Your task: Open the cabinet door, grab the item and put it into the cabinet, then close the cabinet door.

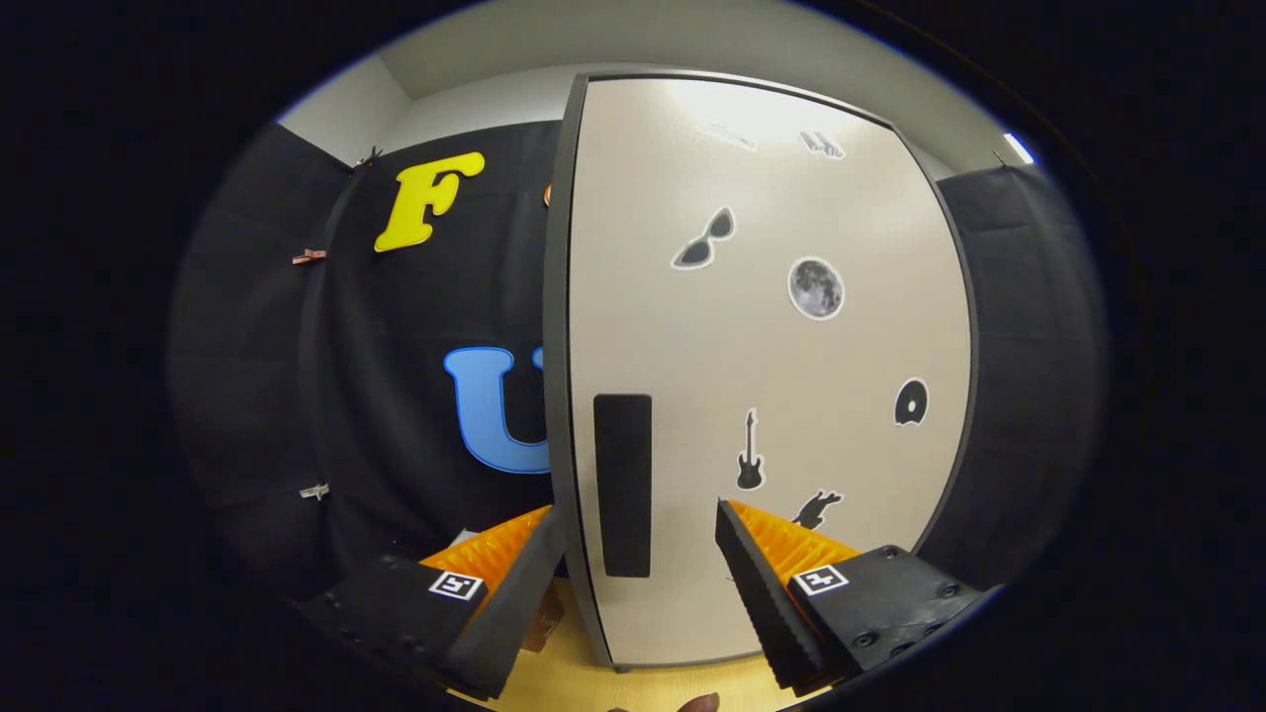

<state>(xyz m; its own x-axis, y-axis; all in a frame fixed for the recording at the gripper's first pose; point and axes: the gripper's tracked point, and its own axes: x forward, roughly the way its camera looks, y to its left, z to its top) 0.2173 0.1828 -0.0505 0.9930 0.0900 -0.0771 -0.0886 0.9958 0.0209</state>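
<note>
A tall cabinet stands right in front of me, its pale door (771,396) dotted with small dark stickers. A dark upright handle strip (623,485) sits near the door's left edge (556,396). My gripper (635,509) is open, and the handle strip and the door's left edge lie between its fingertips. The left finger (514,593) reaches past the door's edge and the right finger (762,583) is in front of the door face. Neither finger presses on anything. I cannot tell whether the door is ajar. A small brown thing (544,621) peeks out under the left finger, mostly hidden.
The cabinet rests on a light wooden tabletop (564,682). Black booth cloth (396,396) hangs to the left and behind, and more of it (1029,396) to the right of the cabinet. A bit of a person's hand (700,703) shows below the fingers.
</note>
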